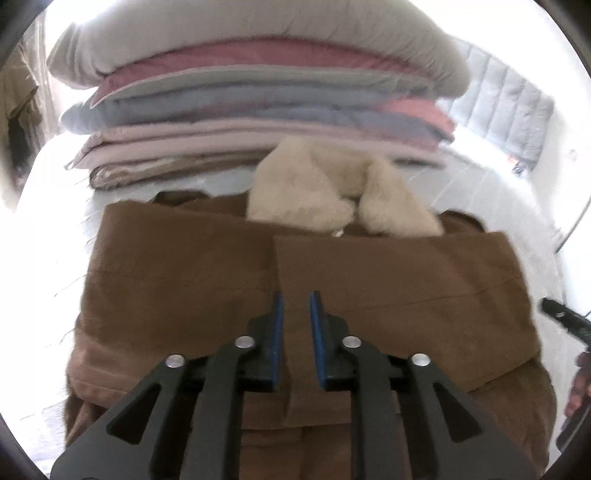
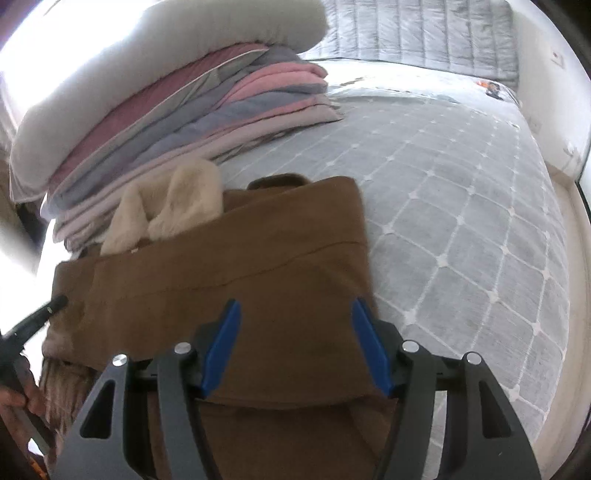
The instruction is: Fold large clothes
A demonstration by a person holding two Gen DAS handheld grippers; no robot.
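A large brown coat (image 1: 184, 280) lies folded on the bed, both sleeves laid across its front; it also shows in the right wrist view (image 2: 258, 280). Its cream fleece collar (image 1: 332, 195) sticks out at the far end and shows in the right wrist view (image 2: 173, 206). My left gripper (image 1: 296, 306) hovers just above the coat's middle, jaws narrowly apart with nothing between them. My right gripper (image 2: 295, 317) is wide open above the coat's right edge, empty. Each gripper's tip shows in the other's view, the right one (image 1: 550, 306) and the left one (image 2: 57, 301).
A tall stack of folded quilts and blankets (image 1: 258, 99) stands just behind the coat, also in the right wrist view (image 2: 166, 110). The grey quilted mattress (image 2: 461, 206) stretches to the right. A grey padded headboard (image 2: 424, 33) and white wall lie beyond.
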